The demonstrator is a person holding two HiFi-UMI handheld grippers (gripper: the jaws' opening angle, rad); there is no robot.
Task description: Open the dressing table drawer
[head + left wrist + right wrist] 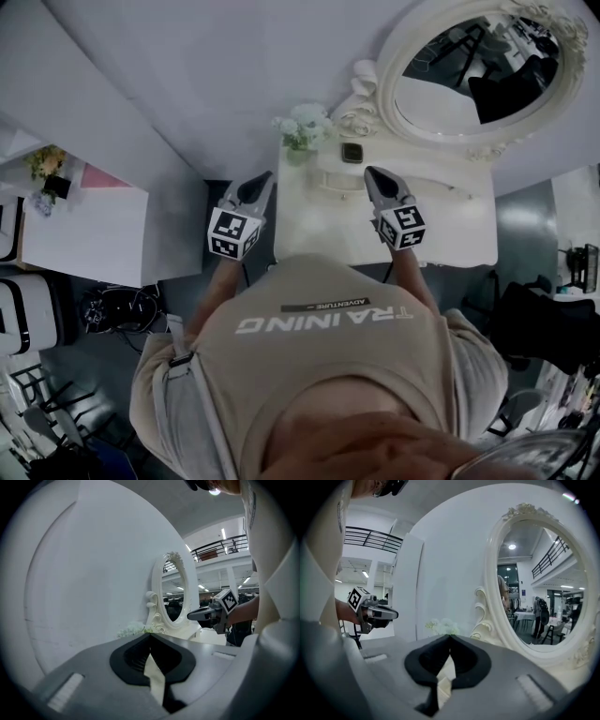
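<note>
The white dressing table [450, 234] stands against the wall, with an oval mirror [478, 66], a bunch of pale flowers [302, 127] and a small dark object [352, 152] at its back. Its drawer front is hidden below the person's body. My left gripper [262, 180] hovers at the table's left edge and my right gripper [371, 173] over the tabletop. Both are shut and hold nothing. In the left gripper view the jaw tips [150, 634] meet, with the right gripper [192, 616] beside the mirror [172, 595]. In the right gripper view the tips [450, 635] also meet, pointing toward the flowers [443, 626].
A white side cabinet [84, 225] with a small flower pot [47, 169] stands to the left. Cables [122, 309] lie on the dark floor beside it. A dark chair [544, 328] sits at the right. The white wall runs behind the table.
</note>
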